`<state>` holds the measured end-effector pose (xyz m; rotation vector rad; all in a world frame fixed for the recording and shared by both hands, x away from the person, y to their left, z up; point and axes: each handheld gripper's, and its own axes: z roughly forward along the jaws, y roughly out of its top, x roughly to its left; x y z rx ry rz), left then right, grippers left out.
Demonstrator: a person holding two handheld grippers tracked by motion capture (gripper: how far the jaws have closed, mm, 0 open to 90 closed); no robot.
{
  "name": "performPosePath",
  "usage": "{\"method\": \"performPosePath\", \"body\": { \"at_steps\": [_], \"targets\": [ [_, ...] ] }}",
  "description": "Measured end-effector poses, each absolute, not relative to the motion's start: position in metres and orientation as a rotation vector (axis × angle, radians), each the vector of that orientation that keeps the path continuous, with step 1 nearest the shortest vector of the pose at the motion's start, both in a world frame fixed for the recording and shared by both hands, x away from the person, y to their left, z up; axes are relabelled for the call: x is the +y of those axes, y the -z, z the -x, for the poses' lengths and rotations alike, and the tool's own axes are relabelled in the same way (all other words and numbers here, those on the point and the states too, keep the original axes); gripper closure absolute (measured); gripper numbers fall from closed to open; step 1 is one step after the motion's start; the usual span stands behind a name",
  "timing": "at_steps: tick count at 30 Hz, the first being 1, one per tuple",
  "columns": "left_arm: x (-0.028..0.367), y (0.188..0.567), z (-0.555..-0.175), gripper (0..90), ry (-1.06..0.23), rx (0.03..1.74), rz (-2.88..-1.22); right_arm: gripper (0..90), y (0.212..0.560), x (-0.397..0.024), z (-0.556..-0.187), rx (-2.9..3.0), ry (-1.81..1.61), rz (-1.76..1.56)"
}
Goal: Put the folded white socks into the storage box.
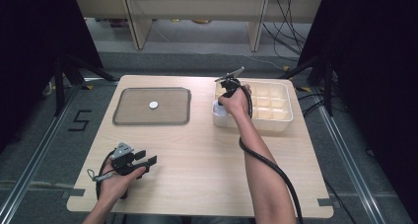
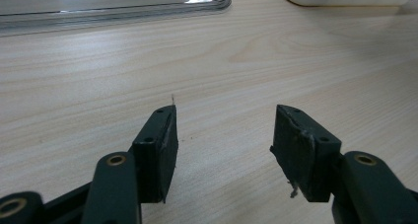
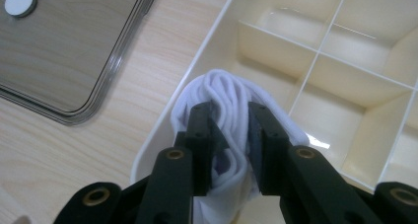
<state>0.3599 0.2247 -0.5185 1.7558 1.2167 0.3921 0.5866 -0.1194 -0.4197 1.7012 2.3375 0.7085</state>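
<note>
Pinching a bundle of white cloth, the right gripper has its jaws pressed in on the folds, over the near-left corner of the cream divided box; left gripper rests on the table, jaws wide apart, nothing between them.

Tray: clear rectangular plastic tray, left half of light wooden table
Disc: small white round disc, tray centre
</note>
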Motion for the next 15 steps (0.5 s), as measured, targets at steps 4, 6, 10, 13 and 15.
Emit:
{"method": "performPosePath", "body": {
  "at_steps": [4,6,10,13,15],
  "targets": [
    [0.2243,0.5187,-0.3599,42.4,-0.393,1.216,-1.758,75.1,0.4230,-0.1182,-0.5860,2.343,-0.699,-1.674],
    [0.2238,0.5189,-0.3600,42.4,-0.387,1.218,-1.753,75.6,0.4251,-0.1164,-0.5857,2.347,-0.675,-1.679],
    [0.2246,0.5187,-0.3598,42.4,-0.393,1.218,-1.756,76.0,0.4281,-0.1143,-0.5850,2.357,-0.672,-1.683],
    [0.2245,0.5189,-0.3600,42.4,-0.394,1.218,-1.757,76.1,0.4282,-0.1137,-0.5849,2.360,-0.669,-1.681],
    [0.2243,0.5191,-0.3601,42.4,-0.392,1.217,-1.758,76.4,0.4297,-0.1143,-0.5857,2.360,-0.654,-1.666]
  ]
}}
